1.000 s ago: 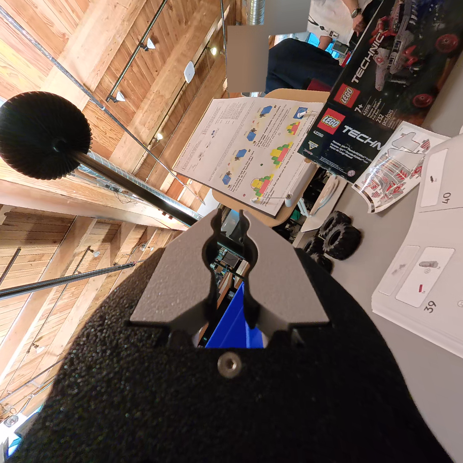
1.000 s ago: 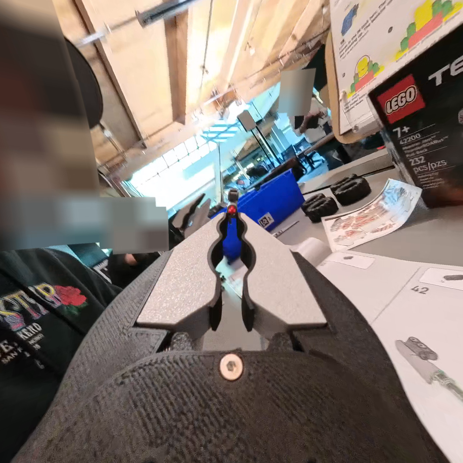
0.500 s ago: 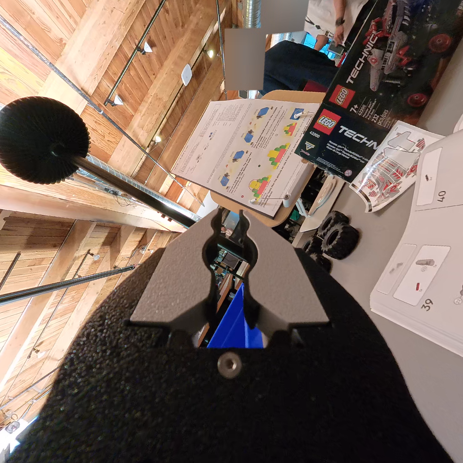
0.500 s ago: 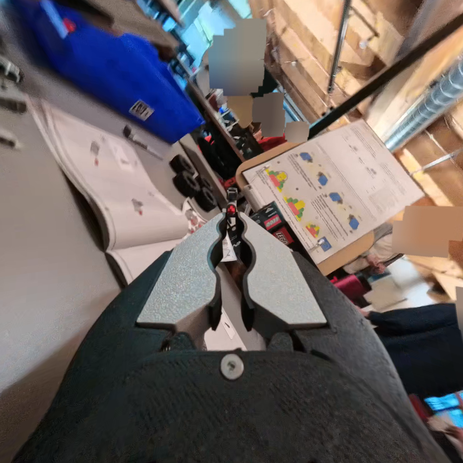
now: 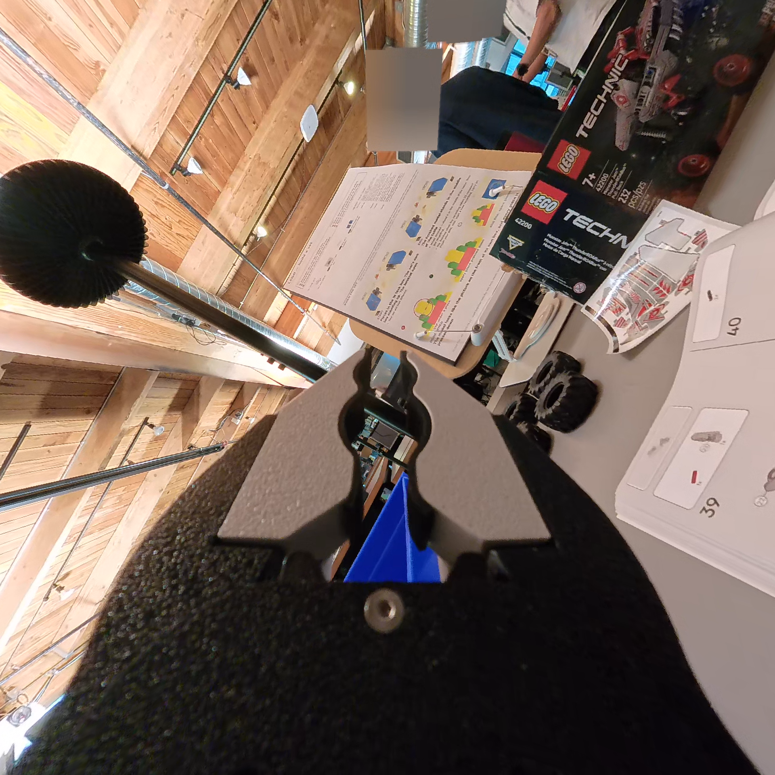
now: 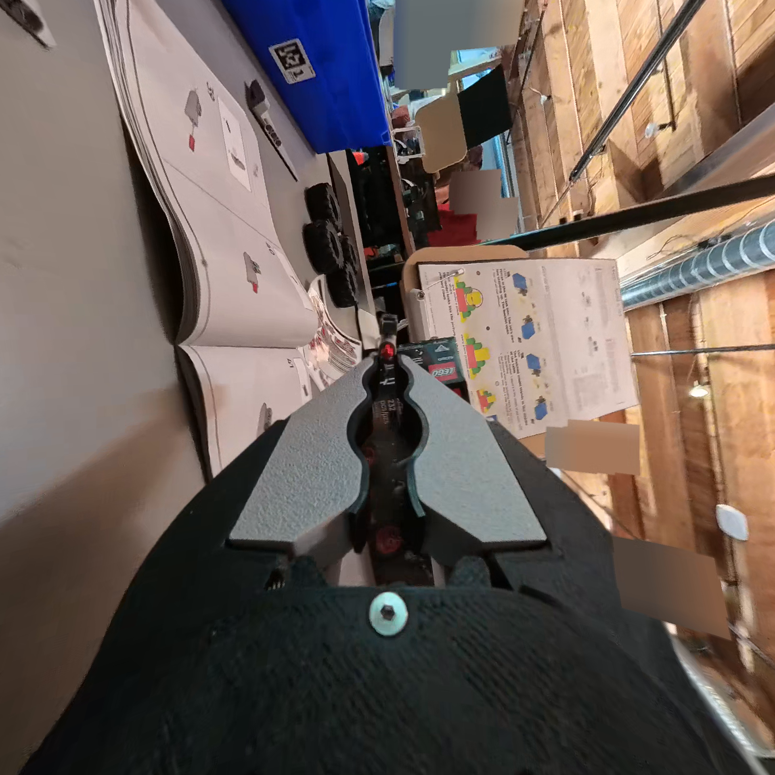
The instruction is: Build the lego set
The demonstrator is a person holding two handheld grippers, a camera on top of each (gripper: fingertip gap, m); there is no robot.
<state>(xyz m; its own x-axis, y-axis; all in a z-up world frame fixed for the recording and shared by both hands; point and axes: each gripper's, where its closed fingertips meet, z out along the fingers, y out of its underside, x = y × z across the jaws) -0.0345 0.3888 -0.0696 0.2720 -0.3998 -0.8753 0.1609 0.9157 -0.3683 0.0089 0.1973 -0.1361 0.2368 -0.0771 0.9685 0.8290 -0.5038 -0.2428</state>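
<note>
My right gripper [image 6: 388, 356] is shut on a small black Lego piece with a red pin [image 6: 386, 341] that sticks out past the fingertips, held in the air over the table. My left gripper [image 5: 384, 358] stands with a narrow gap between its tips and nothing in it, pointing up and away from the table. The open instruction booklet [image 5: 713, 440] lies on the grey table [image 5: 713, 629]; it also shows in the right wrist view [image 6: 235, 235]. Several black tyres [image 5: 557, 394] sit past it, also in the right wrist view [image 6: 331, 247].
The black Lego box [image 5: 629, 146] stands at the back, with a sticker sheet [image 5: 646, 285] in front. A printed sheet on a clipboard [image 5: 411, 260] stands beside it. A blue bin [image 6: 327, 67] and loose parts [image 6: 264, 117] lie by the booklet. A black pole with a round disc [image 5: 71, 235] stands left. My hands' fingertips stand some 20 cm from each other.
The right gripper has rolled and swung from facing the blue bin to facing the box and clipboard, still holding the piece. The left gripper has barely moved.
</note>
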